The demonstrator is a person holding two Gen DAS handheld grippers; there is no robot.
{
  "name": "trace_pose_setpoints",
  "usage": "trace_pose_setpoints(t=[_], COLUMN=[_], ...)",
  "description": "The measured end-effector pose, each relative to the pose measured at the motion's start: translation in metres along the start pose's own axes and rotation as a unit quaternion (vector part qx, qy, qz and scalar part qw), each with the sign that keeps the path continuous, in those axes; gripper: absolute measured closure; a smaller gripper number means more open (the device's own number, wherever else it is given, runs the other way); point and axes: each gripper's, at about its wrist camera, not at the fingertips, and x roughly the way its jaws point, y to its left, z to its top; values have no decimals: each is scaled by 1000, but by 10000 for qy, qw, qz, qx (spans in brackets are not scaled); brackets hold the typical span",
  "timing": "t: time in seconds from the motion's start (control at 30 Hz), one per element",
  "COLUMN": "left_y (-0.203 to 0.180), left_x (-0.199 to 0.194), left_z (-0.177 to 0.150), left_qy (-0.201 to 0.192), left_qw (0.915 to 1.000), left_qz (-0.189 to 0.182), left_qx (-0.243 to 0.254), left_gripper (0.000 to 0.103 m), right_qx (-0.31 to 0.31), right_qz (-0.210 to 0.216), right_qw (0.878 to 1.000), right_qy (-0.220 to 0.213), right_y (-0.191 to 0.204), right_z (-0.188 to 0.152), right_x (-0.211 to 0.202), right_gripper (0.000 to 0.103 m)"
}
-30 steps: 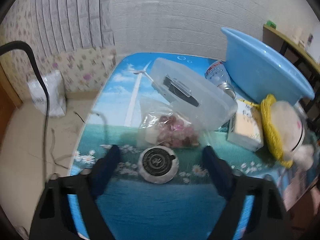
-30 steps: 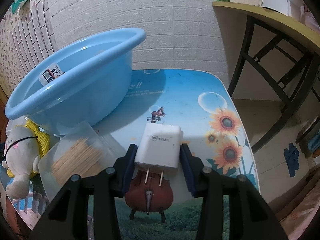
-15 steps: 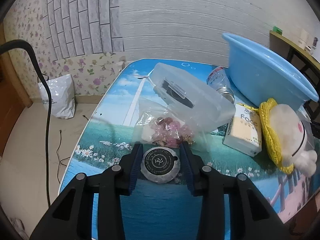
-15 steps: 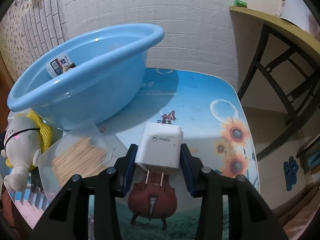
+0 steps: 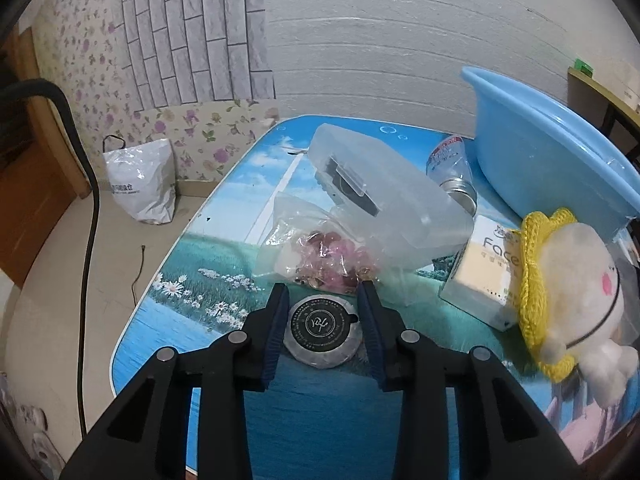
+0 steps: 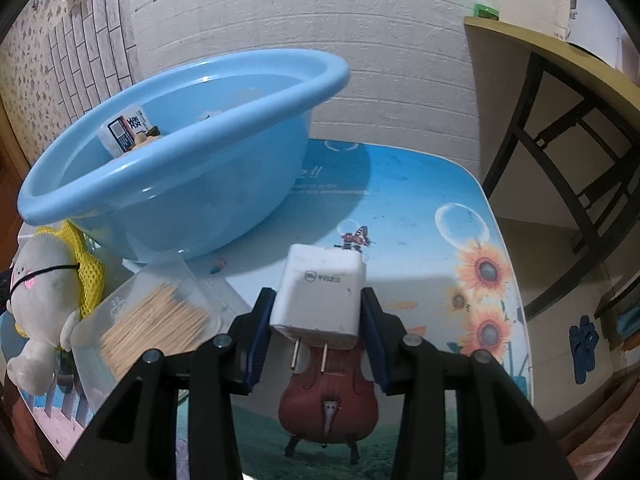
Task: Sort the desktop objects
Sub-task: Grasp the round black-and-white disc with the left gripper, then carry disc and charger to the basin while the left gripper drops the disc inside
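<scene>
My left gripper [image 5: 323, 300] is shut on a round wrapped tea cake [image 5: 323, 331] with a black label, held just above the table. Behind it lie a clear bag of pink dried flowers [image 5: 328, 256] and a clear plastic box [image 5: 380, 196]. My right gripper [image 6: 318, 300] is shut on a white charger plug [image 6: 320, 294], prongs toward the camera, held above the table in front of the blue basin [image 6: 180, 156]. The basin also shows in the left wrist view [image 5: 540, 160] and holds a small packet [image 6: 126, 128].
A plush toy with yellow knit [image 5: 568, 280], a "Face" tissue box [image 5: 488, 268] and a glass jar [image 5: 452, 172] lie right of the left gripper. A clear box of toothpicks [image 6: 148, 324] sits left of the right gripper. A wooden shelf [image 6: 560, 64] stands right of the table.
My left gripper closed on the tea cake and lifted it slightly. My right gripper, still holding the charger plug, moved up and closer to the basin.
</scene>
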Motion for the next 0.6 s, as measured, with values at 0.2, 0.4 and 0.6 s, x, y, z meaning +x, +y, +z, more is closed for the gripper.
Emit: trace_pose_setpoints(t=[0.2,0.4,0.6], left_y=[-4,-10,-18], left_x=[0,0,1], left_z=[1,5,9], left_qy=[8,116,212], left_qw=[9997,9989,9970], left_qz=[179,427,736], left_qx=[-134,-165,-118], left_gripper=[68,68,68], right_qx=[133,364,486], right_qz=[89,180,473], right_qw=[9999,9991,9976], right_qy=[-30,-75,-118], right_y=[-1,-2,-6], right_z=[1,2,2], right_x=[-1,0,0], right_gripper=[62,62,62])
